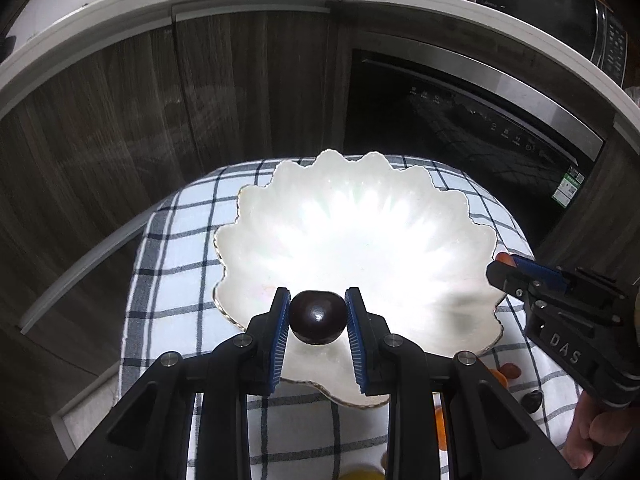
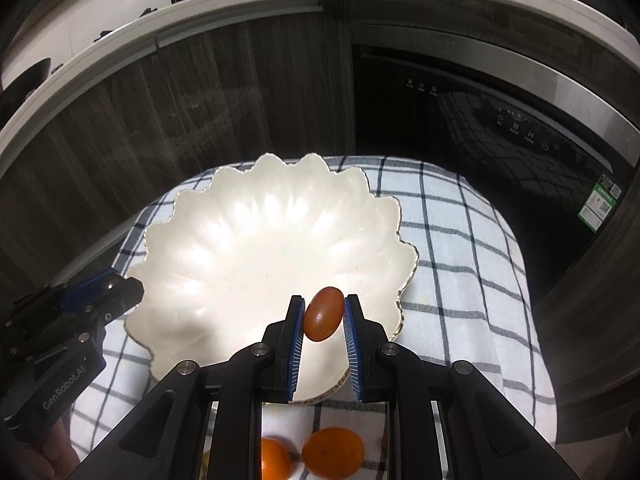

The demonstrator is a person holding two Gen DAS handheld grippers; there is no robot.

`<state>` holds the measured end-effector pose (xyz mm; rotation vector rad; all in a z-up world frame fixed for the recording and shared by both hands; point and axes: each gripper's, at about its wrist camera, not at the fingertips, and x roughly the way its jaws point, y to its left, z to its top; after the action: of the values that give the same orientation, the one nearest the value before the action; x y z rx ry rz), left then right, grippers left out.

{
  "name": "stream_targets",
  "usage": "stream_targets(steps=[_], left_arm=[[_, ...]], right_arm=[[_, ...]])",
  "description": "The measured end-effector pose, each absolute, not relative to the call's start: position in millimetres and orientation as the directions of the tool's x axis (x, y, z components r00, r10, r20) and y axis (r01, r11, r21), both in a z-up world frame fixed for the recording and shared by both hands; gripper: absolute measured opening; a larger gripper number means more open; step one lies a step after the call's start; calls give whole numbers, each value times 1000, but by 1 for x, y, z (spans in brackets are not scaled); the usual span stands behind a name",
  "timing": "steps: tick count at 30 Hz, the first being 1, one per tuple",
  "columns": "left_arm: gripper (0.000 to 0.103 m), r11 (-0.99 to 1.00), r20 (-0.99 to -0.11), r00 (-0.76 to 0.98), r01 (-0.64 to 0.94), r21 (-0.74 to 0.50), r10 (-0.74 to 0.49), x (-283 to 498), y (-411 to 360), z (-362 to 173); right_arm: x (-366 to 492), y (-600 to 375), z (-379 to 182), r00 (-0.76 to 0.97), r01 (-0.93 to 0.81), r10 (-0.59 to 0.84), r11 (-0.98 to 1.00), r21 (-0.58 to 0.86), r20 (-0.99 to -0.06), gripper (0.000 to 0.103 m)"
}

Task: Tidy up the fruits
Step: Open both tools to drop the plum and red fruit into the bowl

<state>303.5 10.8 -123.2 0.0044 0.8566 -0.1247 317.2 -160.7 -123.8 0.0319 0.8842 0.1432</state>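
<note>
A white scalloped plate (image 1: 360,208) with a gold rim sits on a checked cloth (image 1: 172,248); it also shows in the right wrist view (image 2: 256,240). My left gripper (image 1: 318,320) is shut on a dark cherry (image 1: 317,317) above the plate's near edge. My right gripper (image 2: 323,316) is shut on a small red oval tomato (image 2: 323,314) above the plate's near right edge. The right gripper also shows at the right of the left wrist view (image 1: 508,272), and the left gripper at the left of the right wrist view (image 2: 116,292). The plate holds no fruit.
Two oranges (image 2: 333,454) lie on the cloth (image 2: 460,260) under my right gripper. A small red fruit (image 1: 510,370) and a dark one (image 1: 532,400) lie on the cloth near right. Dark wood cabinets (image 1: 120,120) and a black appliance (image 1: 460,120) stand behind the table.
</note>
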Motion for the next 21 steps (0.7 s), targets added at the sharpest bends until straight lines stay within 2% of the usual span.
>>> stream_targets(steps=[4, 5, 6, 8, 9, 10, 12, 15, 21], left_arm=[[29, 992, -768, 631, 114, -48, -109, 307, 10, -128], [32, 992, -771, 627, 115, -46, -108, 306, 10, -129], [41, 993, -773, 626, 112, -43, -104, 306, 10, -129], [56, 995, -763, 641, 98, -26, -83, 303, 11, -126], [61, 996, -755, 652, 89, -16, -70, 302, 12, -125], [63, 997, -750, 658, 83, -10, -62, 300, 13, -123], [67, 997, -746, 663, 71, -10, -55, 299, 17, -121], [77, 998, -738, 674, 58, -1, -40, 297, 20, -118], [83, 999, -720, 693, 51, 6, -31, 290, 21, -109]], right_arm=[[319, -158, -128, 618, -127, 146, 988, 84, -772, 22], [319, -157, -128, 619, -133, 150, 987, 85, -771, 22], [318, -156, -127, 622, -137, 153, 987, 86, -768, 23], [317, -154, -126, 626, -137, 141, 988, 70, -767, 34], [317, -154, -125, 632, -127, 125, 990, 57, -765, 52], [315, -155, -122, 640, -119, 121, 991, 58, -758, 63], [313, -158, -117, 664, -100, 109, 993, 57, -740, 70], [312, -160, -112, 678, -78, 81, 996, 37, -731, 75], [307, -161, -101, 705, -69, 57, 998, 12, -707, 77]])
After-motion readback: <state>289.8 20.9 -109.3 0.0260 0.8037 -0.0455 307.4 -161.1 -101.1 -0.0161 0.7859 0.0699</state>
